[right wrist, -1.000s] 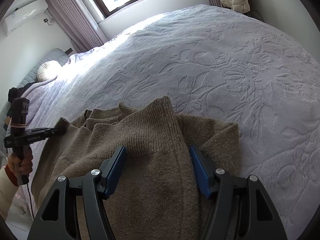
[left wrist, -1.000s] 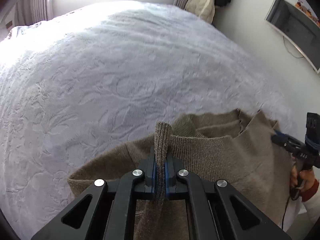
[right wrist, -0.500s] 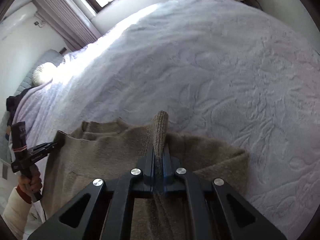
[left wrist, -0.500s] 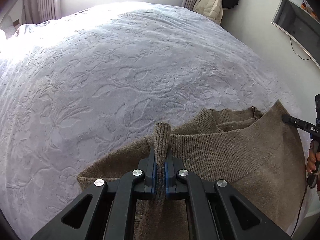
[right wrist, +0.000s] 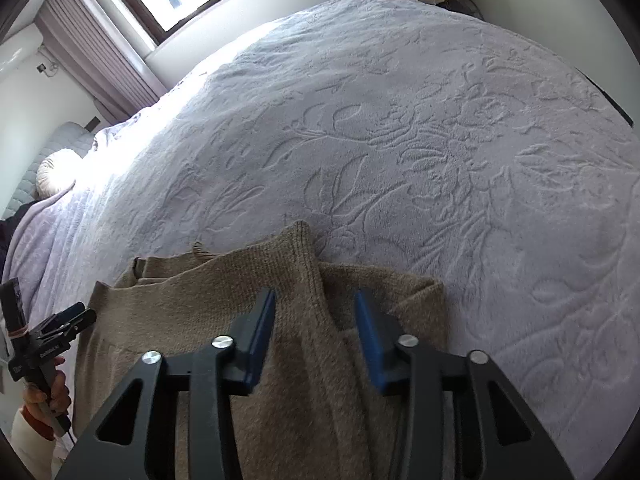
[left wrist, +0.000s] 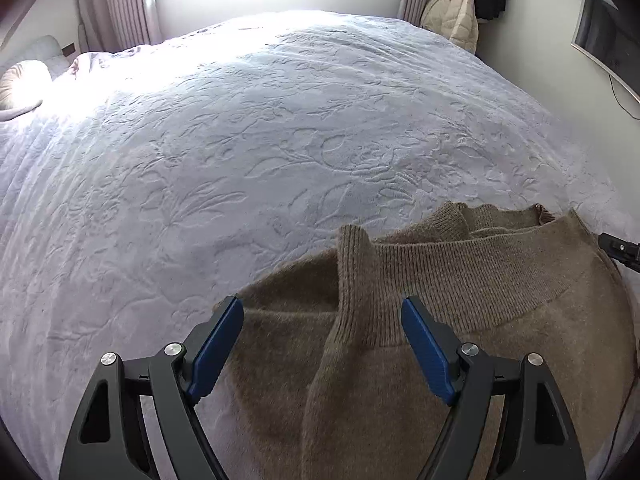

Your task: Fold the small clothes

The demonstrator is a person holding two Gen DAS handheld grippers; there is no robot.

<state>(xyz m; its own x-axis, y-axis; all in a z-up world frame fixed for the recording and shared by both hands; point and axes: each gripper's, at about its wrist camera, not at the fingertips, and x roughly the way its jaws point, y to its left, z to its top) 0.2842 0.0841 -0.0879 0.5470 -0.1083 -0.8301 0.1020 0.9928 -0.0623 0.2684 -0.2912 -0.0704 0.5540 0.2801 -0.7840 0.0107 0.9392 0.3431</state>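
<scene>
**Mara:** Left wrist view first: the left gripper [left wrist: 322, 340] has its jaws opening, blue pads standing apart, and a ribbed fold of the brown sweater [left wrist: 460, 320] lies between them without either pad pressing on it.

**Jon:** And the other side?

**Mara:** Much the same. The right gripper [right wrist: 316, 332] is opening too; a ridge of knit runs up between its pads, loose, touching neither as far as she can see. The sweater sits at the near edge of the bed [right wrist: 400, 140], on the white embossed bedspread, with the far half of the cover bare.

**Jon:** So which step does that make it?

**Mara:** Her reading is a release at the end of a fold. The ribbed hem lies doubled over the body of the garment, and a second layer with the neckline [left wrist: 504, 220] shows behind it, so the piece looks folded once across.

**Jon:** What does the next move ask for?

**Mara:** Probably lifting both grippers clear without dragging the pinched ridges along, since knit tends to cling to pads. Then a fresh grip on one side edge to bring it across for a narrower shape. The raised ridges may want flattening first, or the stack will sit lumpy.

**Jon:** Anything in the way?

**Mara:** Nothing nearby on the cover. A hand [right wrist: 44, 396] holding the left tool shows at the edge of the right wrist view.
</scene>
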